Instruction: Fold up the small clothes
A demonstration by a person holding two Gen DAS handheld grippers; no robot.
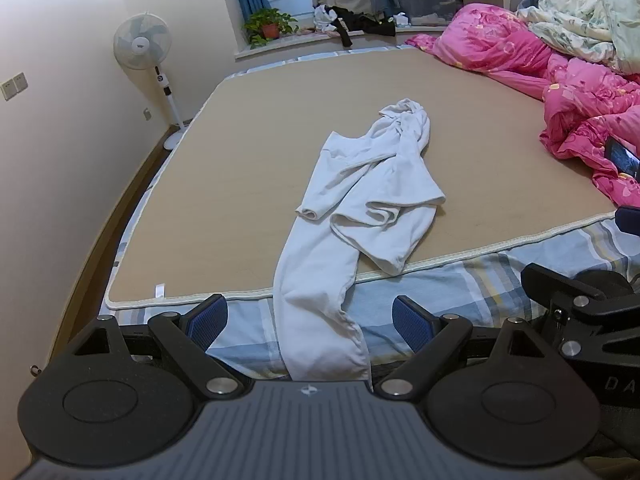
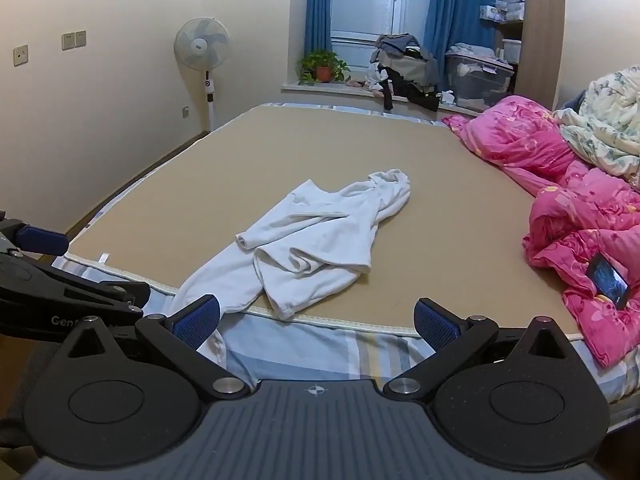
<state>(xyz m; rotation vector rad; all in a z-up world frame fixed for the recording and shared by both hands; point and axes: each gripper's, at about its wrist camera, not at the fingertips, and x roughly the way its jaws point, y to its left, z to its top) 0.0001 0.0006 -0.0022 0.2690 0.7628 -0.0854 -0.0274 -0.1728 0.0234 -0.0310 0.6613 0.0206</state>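
A white garment (image 1: pixel 360 200) lies crumpled on the tan mat (image 1: pixel 248 168) of the bed, one long part hanging over the near edge onto the striped sheet. The same white garment (image 2: pixel 312 240) shows in the right wrist view, left of centre. My left gripper (image 1: pixel 310 320) stands open above the near bed edge, the hanging cloth showing between its blue pads, apart from both. Over the bed edge to the right of the hanging part, my right gripper (image 2: pixel 318 322) stands open with nothing between its fingers. Each gripper shows at the side of the other's view.
A pink quilt (image 1: pixel 560 92) and a floral blanket (image 1: pixel 588 8) are heaped at the right, with a phone (image 2: pixel 610 284) on the quilt. A standing fan (image 1: pixel 142 44) is by the left wall. A potted plant (image 2: pixel 324 66), clothes and a storage box (image 2: pixel 478 76) fill the windowsill.
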